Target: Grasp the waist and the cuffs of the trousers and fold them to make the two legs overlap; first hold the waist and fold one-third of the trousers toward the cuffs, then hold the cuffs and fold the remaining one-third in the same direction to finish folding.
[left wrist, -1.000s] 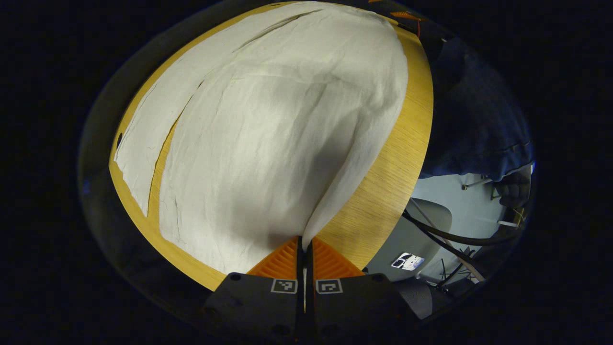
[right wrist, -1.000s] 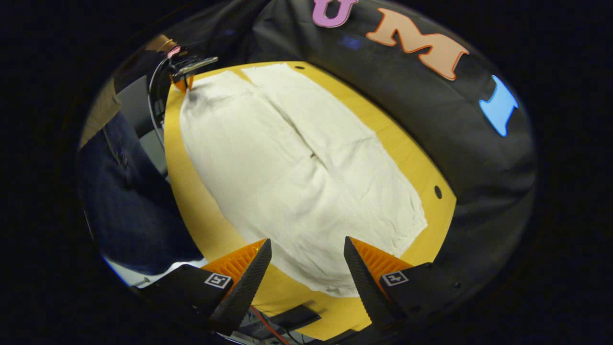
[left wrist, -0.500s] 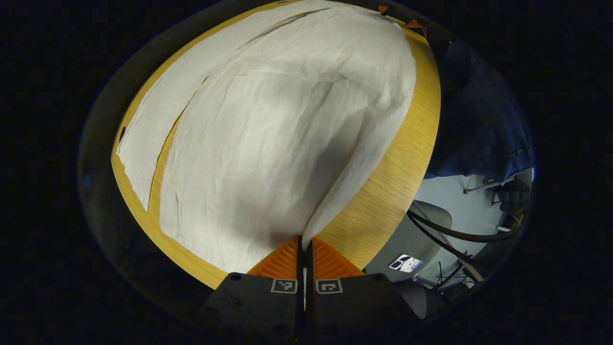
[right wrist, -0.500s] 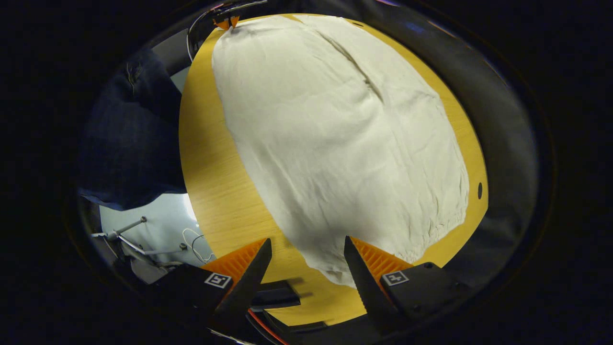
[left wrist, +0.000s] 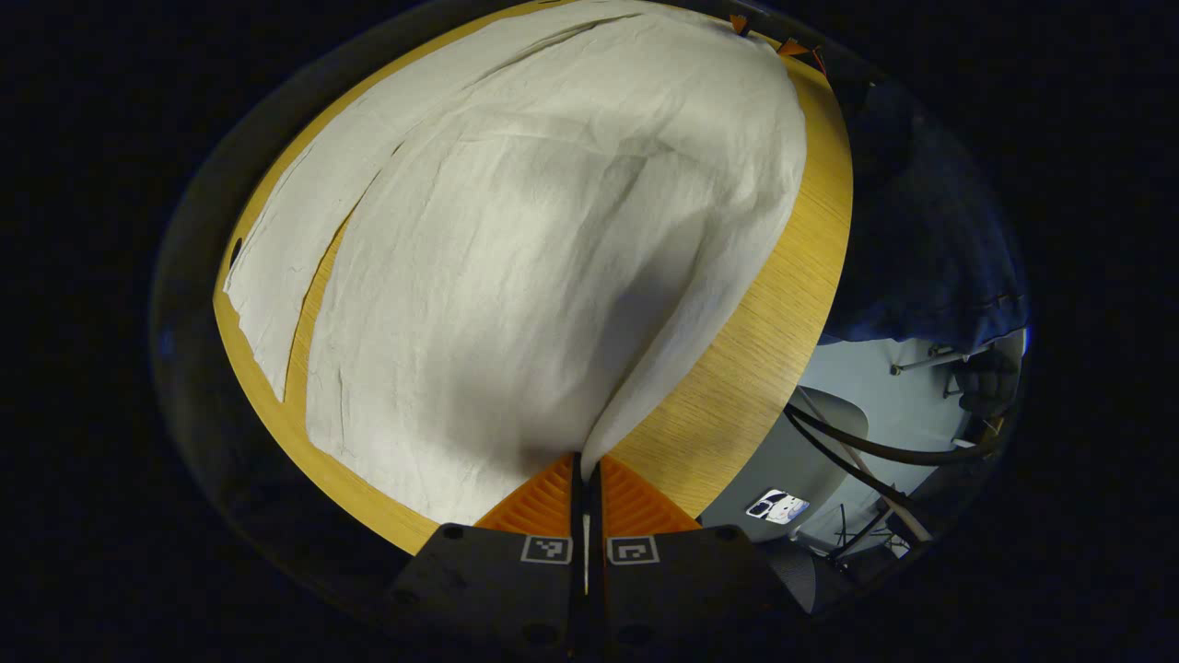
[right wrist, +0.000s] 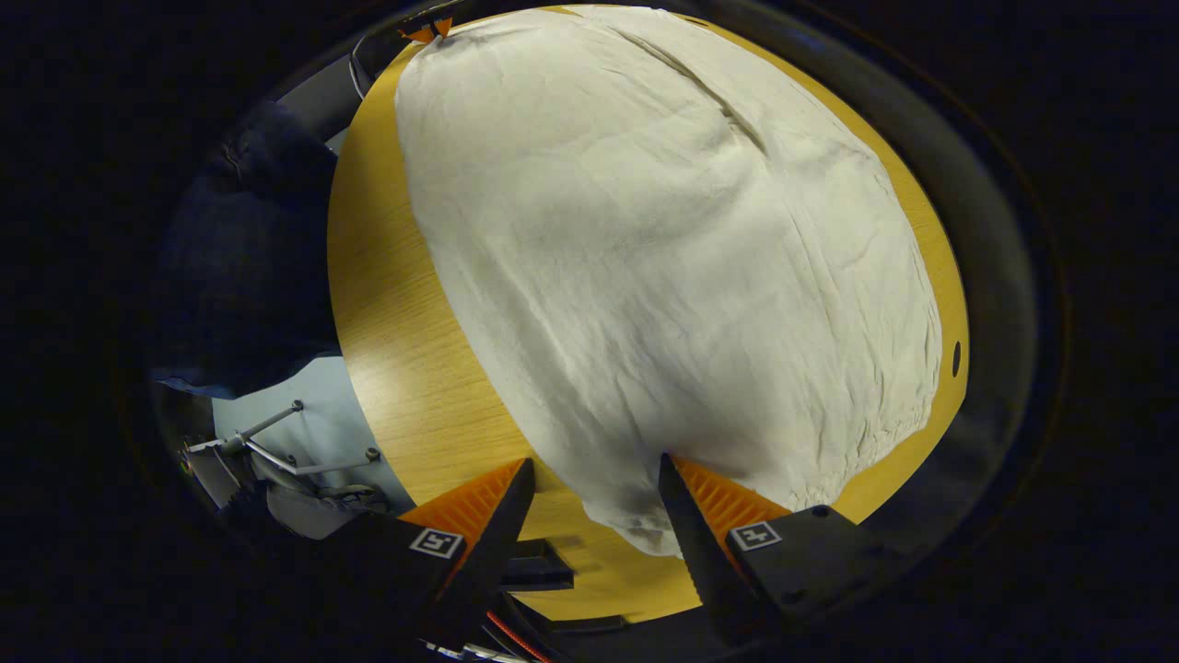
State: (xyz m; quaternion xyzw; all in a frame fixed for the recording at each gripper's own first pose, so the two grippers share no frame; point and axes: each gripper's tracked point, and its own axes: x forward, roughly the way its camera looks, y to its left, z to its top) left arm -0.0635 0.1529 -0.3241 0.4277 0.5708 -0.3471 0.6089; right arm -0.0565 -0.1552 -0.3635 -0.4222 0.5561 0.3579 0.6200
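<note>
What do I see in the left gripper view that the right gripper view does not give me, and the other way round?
Left gripper view: the left hand-held gripper is shut on a lifted edge of the trousers, and a strip of the table shows between the two legs. Right gripper view: the right hand-held gripper is open, with a corner of the trousers between its fingers. Both: pale trousers spread on the wooden table, with a person's dark clothing beside it.

Wood-grain worktop [left wrist: 755,368] under dim light, black cloth wall [right wrist: 1004,276] behind it, pale grey floor [left wrist: 857,368] below the edge with dark cables [left wrist: 875,451] and metal legs [right wrist: 276,442].
</note>
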